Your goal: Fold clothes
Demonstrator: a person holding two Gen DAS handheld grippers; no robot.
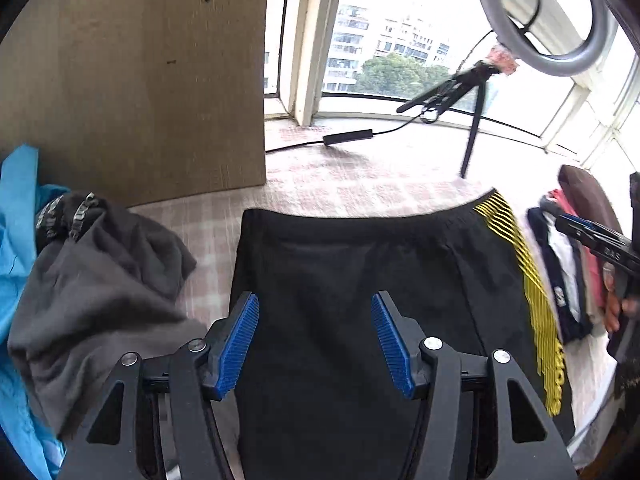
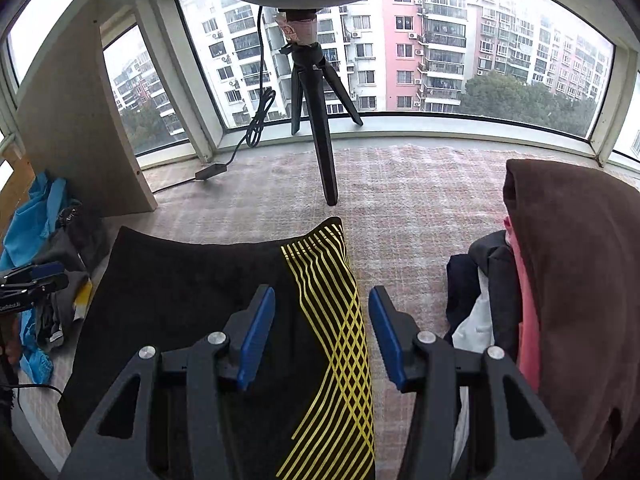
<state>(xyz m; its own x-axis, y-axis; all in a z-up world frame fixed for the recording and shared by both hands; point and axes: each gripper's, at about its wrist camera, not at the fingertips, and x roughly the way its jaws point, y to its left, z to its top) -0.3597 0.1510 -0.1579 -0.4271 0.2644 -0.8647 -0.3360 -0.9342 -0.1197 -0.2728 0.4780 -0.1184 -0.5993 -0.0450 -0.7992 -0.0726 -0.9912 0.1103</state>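
Black shorts (image 1: 360,272) with a yellow striped side panel (image 2: 332,320) lie flat on the checked pink surface (image 2: 400,208). My left gripper (image 1: 314,300) hangs above the shorts' left half, open, its blue pads (image 1: 236,344) apart with nothing between them. Over the yellow striped edge my right gripper (image 2: 322,292) is open too, pads clear of the cloth. The left wrist view shows the right gripper (image 1: 592,236) at the far right edge. In the right wrist view the left gripper (image 2: 36,276) shows at the far left.
A crumpled grey garment (image 1: 104,292) and a blue one (image 1: 16,240) lie left of the shorts. A brown garment (image 2: 576,280) tops a pile with pink and navy pieces on the right. A tripod (image 2: 316,120), a cable box (image 2: 210,171) and a wooden panel (image 1: 140,80) stand behind, before the window.
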